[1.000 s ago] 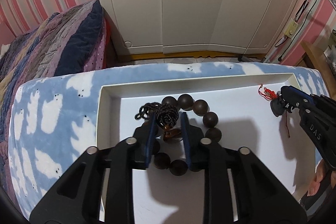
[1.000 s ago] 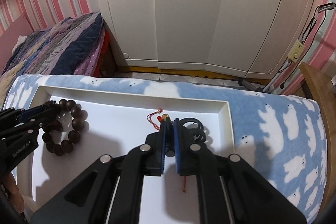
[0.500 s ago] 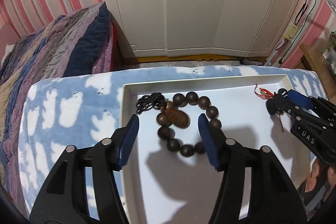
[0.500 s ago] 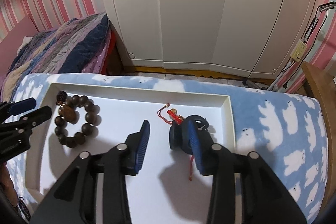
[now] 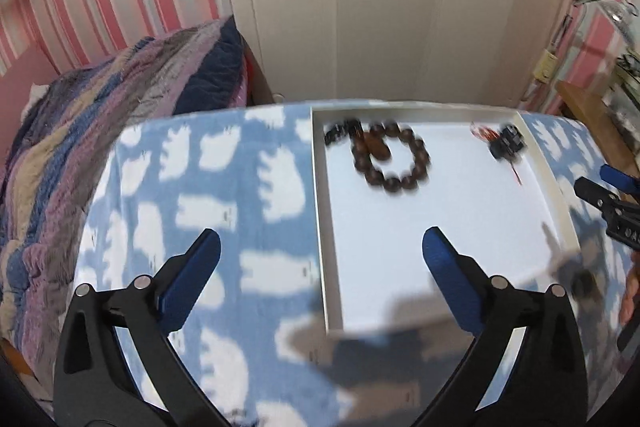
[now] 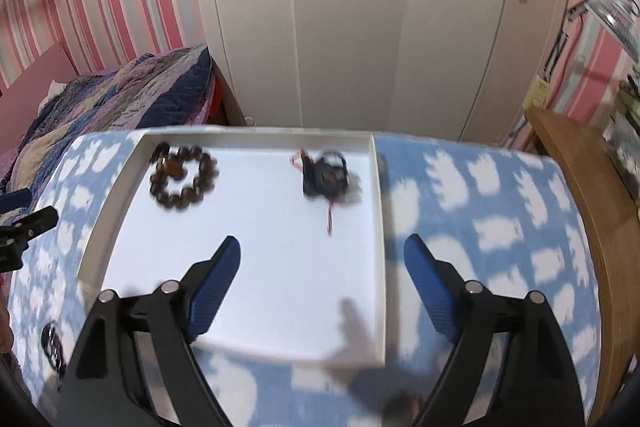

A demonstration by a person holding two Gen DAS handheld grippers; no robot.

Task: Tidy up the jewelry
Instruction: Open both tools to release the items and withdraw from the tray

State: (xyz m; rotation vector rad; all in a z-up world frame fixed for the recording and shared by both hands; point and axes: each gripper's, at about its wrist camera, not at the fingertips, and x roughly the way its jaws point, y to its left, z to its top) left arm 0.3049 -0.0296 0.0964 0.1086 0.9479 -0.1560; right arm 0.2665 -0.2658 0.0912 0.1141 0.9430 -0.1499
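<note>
Jewelry lies in a white tray (image 6: 378,227) on the bench with the blue cloud cloth (image 6: 500,227). Brown bead bracelet (image 6: 183,182) sits in the far left part of the tray. Black ring with a red string (image 6: 326,174) sits in the far right part (both look blurry). Left hand-held gripper (image 5: 320,255) hangs over the tray's left edge, its 2 fingers spread wide, holding nothing. Right hand-held gripper (image 6: 322,255) hangs over the tray's right edge, spread wide too, holding nothing.
</note>
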